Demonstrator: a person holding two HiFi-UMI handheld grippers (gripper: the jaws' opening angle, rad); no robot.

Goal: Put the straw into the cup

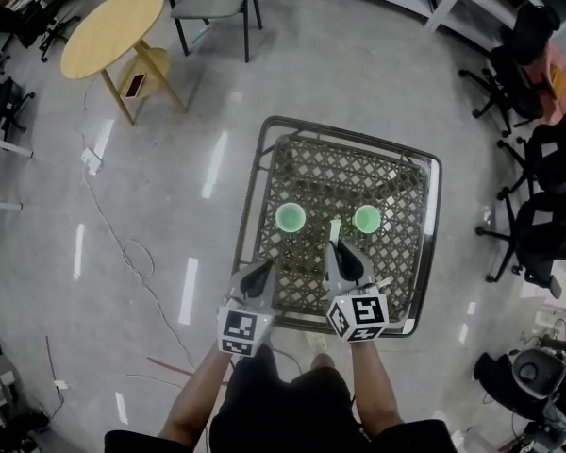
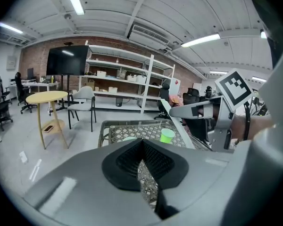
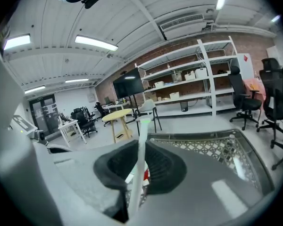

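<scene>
Two green cups stand on a wire-mesh table point(image 1: 260, 173), one on the left point(image 1: 290, 218) and one on the right point(image 1: 366, 219). My right gripper point(image 1: 337, 249) hangs over the table's near side, shut on a pale straw point(image 1: 335, 231) that points toward the gap between the cups. In the right gripper view the straw point(image 3: 140, 154) rises upright between the pads of the right gripper point(image 3: 138, 173), its green tip on top. My left gripper point(image 1: 259, 276), shut with nothing in it, is over the near left part of the table. From the left gripper point(image 2: 142, 149) a green cup point(image 2: 167, 135) shows ahead.
A round wooden side table point(image 1: 111, 28) and a grey chair point(image 1: 212, 3) stand beyond the mesh table at the far left. Black office chairs point(image 1: 538, 149) line the right. A cable point(image 1: 123, 243) trails over the floor on the left. White shelving point(image 2: 127, 91) runs along the brick wall.
</scene>
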